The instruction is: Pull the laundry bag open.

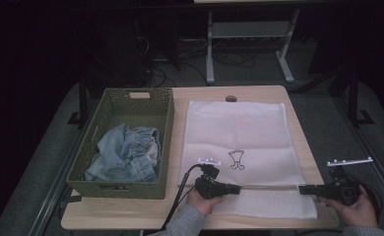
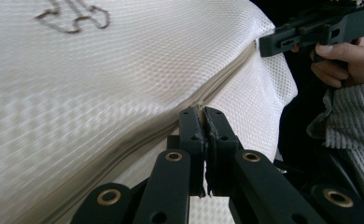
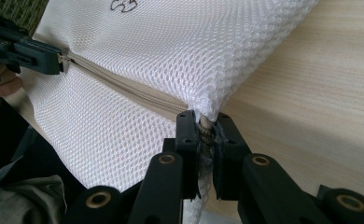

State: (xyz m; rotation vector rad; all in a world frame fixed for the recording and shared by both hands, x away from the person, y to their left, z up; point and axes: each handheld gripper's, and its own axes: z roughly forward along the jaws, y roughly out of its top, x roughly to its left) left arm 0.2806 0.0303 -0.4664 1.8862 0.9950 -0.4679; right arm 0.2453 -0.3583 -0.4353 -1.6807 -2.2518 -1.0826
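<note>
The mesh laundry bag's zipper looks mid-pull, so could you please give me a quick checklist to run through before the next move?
1. Left gripper shut on the zipper, at the pull's spot: ok, though the pull itself is hidden between the jaws.
2. Right gripper clamped on the mesh laundry bag at its corner, at the zipper's end: ok.
3. Zipper line straight between both grippers: ok.
4. Bag flat on the table: ok.
5. How far the zipper is open: cannot tell.
6. Green basket holding the denim clothes, close beside the bag: ok.
</note>
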